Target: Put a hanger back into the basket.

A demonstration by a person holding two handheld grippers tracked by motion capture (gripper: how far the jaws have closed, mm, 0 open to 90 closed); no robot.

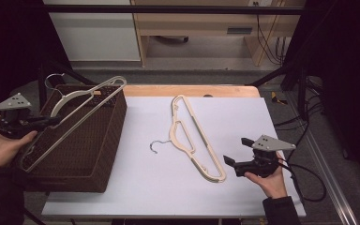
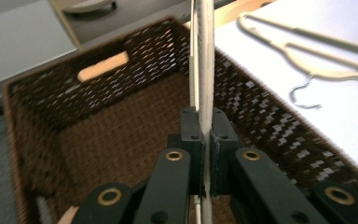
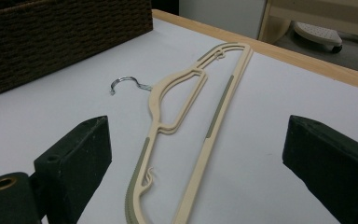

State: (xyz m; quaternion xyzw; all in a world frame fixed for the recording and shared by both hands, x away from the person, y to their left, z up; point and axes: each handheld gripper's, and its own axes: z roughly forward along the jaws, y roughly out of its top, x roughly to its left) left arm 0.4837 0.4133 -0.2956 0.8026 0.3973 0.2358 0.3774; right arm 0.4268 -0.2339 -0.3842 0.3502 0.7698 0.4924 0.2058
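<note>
Jaws of the left gripper (image 1: 51, 121) are clenched on the bar of a cream hanger (image 1: 82, 105), which rests tilted across the brown wicker basket (image 1: 93, 150) at the worktop's (image 1: 145, 187) left side, its metal hook past the far rim. Jaws of the right gripper (image 1: 236, 152) stand wide apart, released, just beside the near end of a second cream hanger (image 1: 194, 138) lying flat on the white worktop. Each hand cups its gripper from below, the left hand (image 1: 0, 145) beside the basket, the right hand (image 1: 269, 180) near the front edge.
</note>
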